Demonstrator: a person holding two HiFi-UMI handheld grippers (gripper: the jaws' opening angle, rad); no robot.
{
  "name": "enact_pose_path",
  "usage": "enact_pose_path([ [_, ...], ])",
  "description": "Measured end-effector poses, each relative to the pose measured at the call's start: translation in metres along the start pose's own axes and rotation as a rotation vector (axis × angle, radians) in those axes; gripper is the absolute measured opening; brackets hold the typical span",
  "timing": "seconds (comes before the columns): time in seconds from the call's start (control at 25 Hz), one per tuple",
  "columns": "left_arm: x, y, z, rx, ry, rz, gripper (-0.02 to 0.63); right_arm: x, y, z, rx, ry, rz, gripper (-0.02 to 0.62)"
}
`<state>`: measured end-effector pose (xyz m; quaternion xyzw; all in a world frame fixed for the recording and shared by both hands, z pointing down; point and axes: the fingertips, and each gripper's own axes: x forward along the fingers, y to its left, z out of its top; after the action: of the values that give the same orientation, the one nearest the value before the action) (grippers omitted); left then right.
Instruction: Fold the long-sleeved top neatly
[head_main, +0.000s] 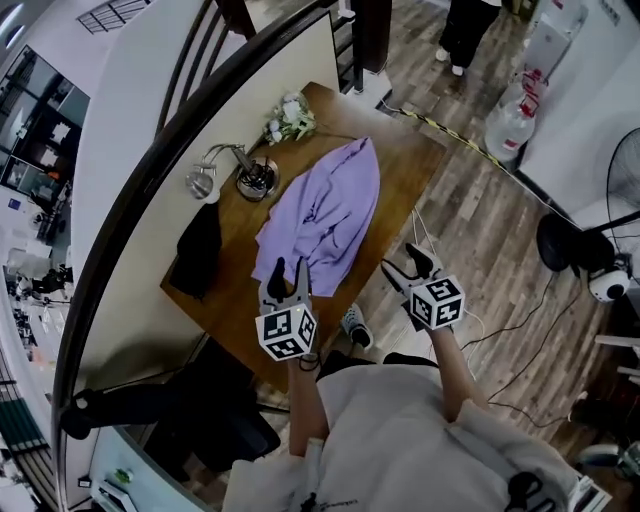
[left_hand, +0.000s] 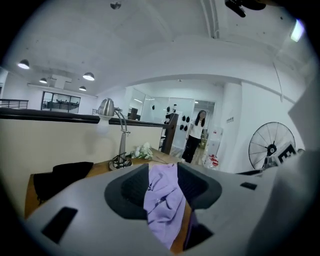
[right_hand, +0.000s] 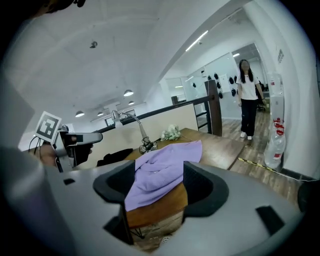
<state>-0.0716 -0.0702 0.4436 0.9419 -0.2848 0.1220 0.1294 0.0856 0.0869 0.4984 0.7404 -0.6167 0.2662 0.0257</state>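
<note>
The rumpled long-sleeved top is judged soft, light and limp, best pinched at its near hem. Jaws of left gripper and right gripper are held apart, empty.

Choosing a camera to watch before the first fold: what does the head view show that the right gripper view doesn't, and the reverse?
Head view only: the top in full outline and the right gripper from outside. Right gripper view only: its jaws, apart and empty, plus ceiling lights. Both: top, table, lamp, flowers, left gripper.
</note>
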Motion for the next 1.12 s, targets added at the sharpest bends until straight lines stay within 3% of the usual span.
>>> enact_pose_path([
  [0.36, 0.105, 0.027, 0.005, 0.069, 0.102, -0.174, 0.187, 0.087, -0.031, 0.022, 0.053, 0.076, -0.079, 0.282],
  [0.64, 0.157, 0.020, -0.013, 0.131, 0.160, -0.270, 0.184, 0.141, -0.059, 0.033, -0.004, 0.137, -0.100, 0.259],
  [0.76, 0.170, 0.017, -0.021, 0.152, 0.180, -0.274, 0.183, 0.169, -0.077, 0.029, 0.007, 0.168, -0.104, 0.245],
  [0.88, 0.175, 0.016, -0.025, 0.145, 0.196, -0.255, 0.183, 0.200, -0.106, 0.025, 0.103, 0.191, -0.125, 0.239],
  [1.12, 0.165, 0.022, -0.034, 0.083, 0.235, -0.162, 0.181, 0.269, -0.157, 0.036, 0.153, 0.204, -0.162, 0.233],
])
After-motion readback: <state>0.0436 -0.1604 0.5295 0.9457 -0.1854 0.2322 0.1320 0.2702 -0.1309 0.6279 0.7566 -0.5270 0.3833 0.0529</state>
